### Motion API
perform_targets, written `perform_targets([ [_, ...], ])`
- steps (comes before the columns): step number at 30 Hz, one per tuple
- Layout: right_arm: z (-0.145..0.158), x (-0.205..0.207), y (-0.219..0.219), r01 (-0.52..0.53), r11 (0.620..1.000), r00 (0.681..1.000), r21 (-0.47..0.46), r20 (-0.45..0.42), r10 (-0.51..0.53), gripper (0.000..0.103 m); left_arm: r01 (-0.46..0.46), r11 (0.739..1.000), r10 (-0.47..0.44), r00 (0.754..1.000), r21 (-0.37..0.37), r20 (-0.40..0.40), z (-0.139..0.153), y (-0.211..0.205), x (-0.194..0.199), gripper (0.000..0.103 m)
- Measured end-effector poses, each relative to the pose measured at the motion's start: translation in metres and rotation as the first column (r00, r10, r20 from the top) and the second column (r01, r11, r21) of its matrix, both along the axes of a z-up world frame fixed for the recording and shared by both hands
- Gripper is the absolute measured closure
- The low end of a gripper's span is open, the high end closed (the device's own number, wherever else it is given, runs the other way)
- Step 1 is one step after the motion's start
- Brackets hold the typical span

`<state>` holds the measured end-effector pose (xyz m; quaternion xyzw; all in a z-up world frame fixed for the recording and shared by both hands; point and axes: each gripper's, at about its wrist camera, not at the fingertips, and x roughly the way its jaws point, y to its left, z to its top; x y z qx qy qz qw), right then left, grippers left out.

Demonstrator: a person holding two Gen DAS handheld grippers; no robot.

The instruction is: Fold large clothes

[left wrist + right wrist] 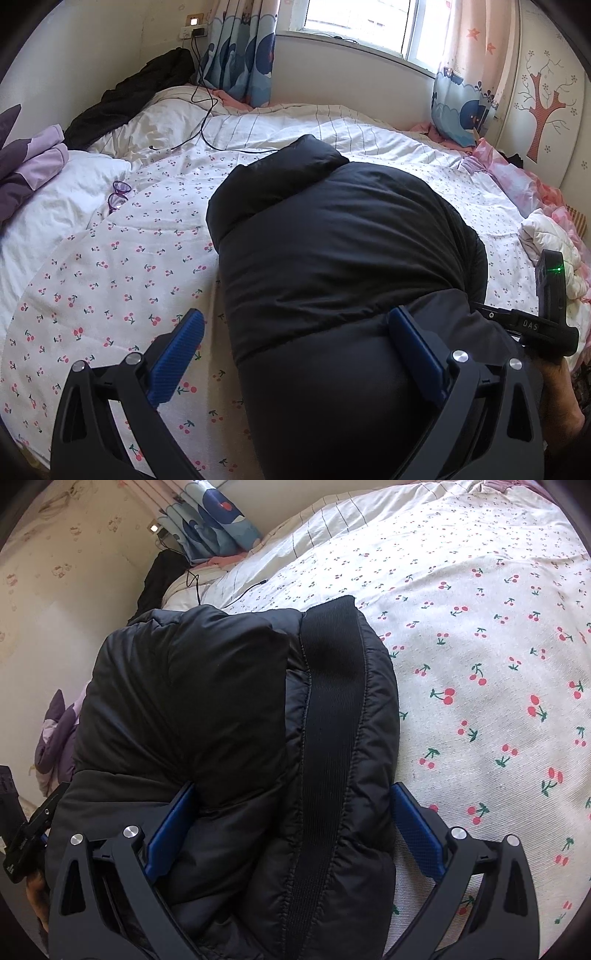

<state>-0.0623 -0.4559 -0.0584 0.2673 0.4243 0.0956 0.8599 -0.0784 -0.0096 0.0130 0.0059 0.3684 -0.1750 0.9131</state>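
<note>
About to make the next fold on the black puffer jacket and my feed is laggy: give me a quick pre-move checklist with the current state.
1. Both jaws open: ok. The left gripper and right gripper are spread wide.
2. Jacket between the jaws: ok on the right; the left straddles its edge.
3. Firm grip on fabric: not ok, neither gripper is closed.
4. Jacket already bundled on the cherry-print quilt: ok.
5. Glasses apart from the jacket: ok.
6. Charging cable apart from the jacket: cannot tell; its end runs close to the far edge.

Black jacket (343,236); white quilt (122,273), red cherry print.
</note>
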Motion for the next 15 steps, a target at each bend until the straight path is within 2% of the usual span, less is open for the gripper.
perform_targets([
  [10,-0.011,-0.005,-0.005,0.019,0.998,1.000,0.062,0.003,-0.019,0.007,0.005,1.000,-0.006,1.000,0.012,0.013,-0.002,-0.001,-0.002,0.007],
  [15,-0.016,-0.017,0.008,0.028,0.996,1.000,0.089,0.002,-0.028,0.007,0.001,1.000,-0.002,1.000,0.017,0.018,-0.001,-0.003,-0.002,0.007],
])
